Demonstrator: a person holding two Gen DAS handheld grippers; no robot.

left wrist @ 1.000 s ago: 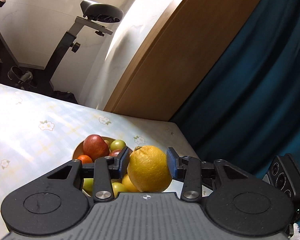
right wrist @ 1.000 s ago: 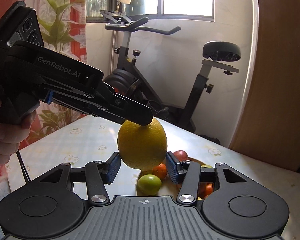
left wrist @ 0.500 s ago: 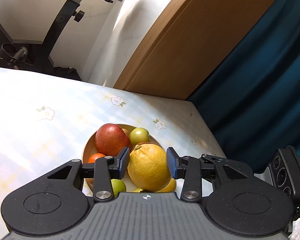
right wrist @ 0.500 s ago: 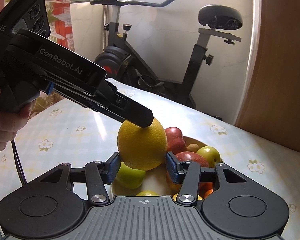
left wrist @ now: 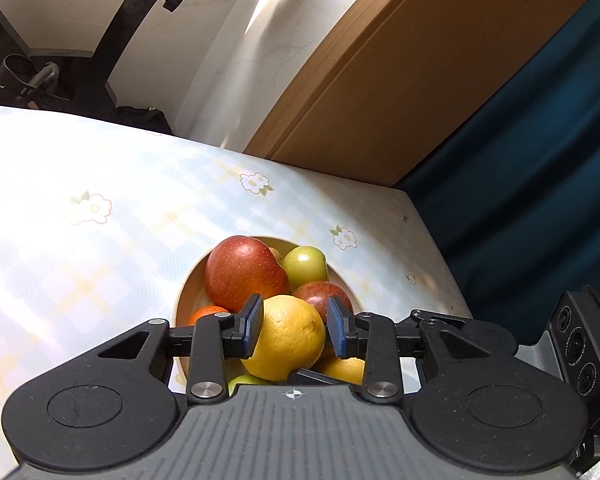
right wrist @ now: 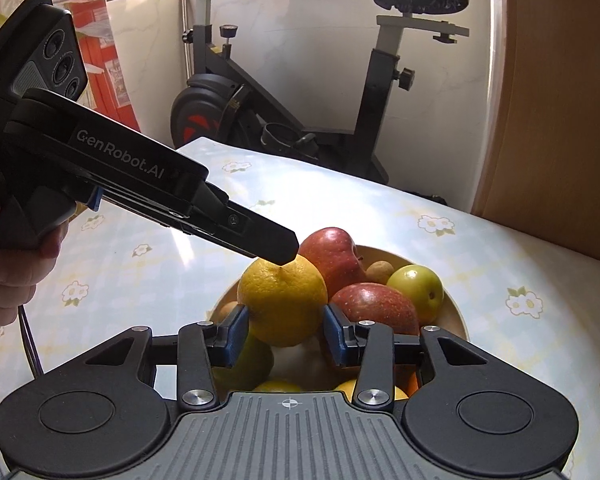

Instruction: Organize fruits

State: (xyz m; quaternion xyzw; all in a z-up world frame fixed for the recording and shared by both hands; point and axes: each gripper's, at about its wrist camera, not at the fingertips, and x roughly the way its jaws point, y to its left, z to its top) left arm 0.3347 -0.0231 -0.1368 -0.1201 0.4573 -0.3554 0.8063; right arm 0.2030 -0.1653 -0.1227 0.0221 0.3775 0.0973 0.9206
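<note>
Gripping orange (left wrist: 284,336) over bowl (left wrist: 186,296), left gripper (left wrist: 294,330) angled downward

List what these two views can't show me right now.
- Orange underside: both views, hidden by tool bodies; resting in the bowl or not, unclear.
- Right tool contact: right wrist view, pads at the orange's outline.
- Left tool lower finger: right wrist view, behind orange.

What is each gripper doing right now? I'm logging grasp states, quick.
Left gripper: closed on the orange.
Right gripper: jaws flank the same orange; whether they grip it cannot be told.
</note>
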